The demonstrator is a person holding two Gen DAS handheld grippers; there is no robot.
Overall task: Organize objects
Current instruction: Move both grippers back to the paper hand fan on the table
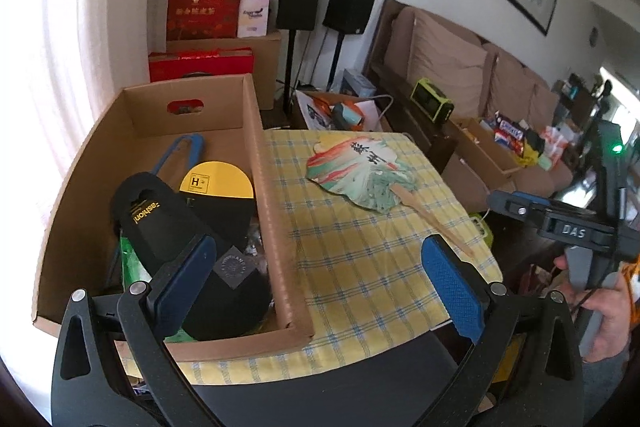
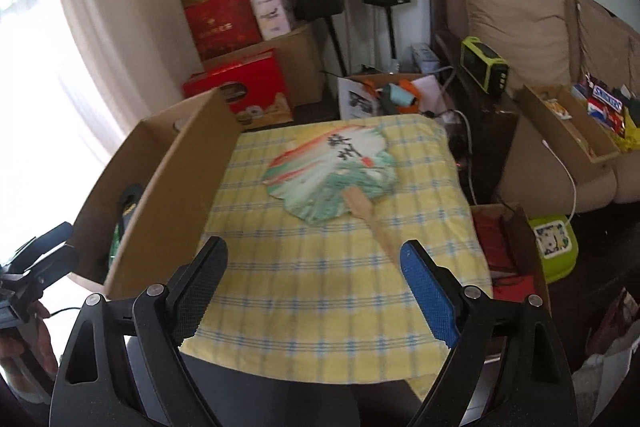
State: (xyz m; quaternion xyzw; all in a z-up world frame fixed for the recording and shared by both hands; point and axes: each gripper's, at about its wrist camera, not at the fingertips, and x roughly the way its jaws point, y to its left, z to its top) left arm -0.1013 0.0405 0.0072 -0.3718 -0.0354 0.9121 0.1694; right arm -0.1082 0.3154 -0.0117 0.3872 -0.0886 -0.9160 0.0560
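- The right gripper (image 2: 312, 291) is being held with its jaws wide apart and nothing between them, angled down over the yellow checked cloth (image 2: 320, 307).
- The paper fan (image 2: 332, 179) is lying flat on the cloth ahead of that gripper, its wooden handle (image 2: 370, 217) pointing back toward the blue pad (image 2: 428, 299).
- The left gripper (image 1: 316, 287) is also being held spread and empty, straddling the near right wall of the cardboard box (image 1: 276, 219).
- Black packets (image 1: 160, 223) are already lying in the box, to the left of and under the left gripper's dark pad.
- The step in hand is judged to be the approach to the fan, the last loose item on the cloth.
- Next, the handle is likely needing to be straddled low and clamped before a lift toward the box.
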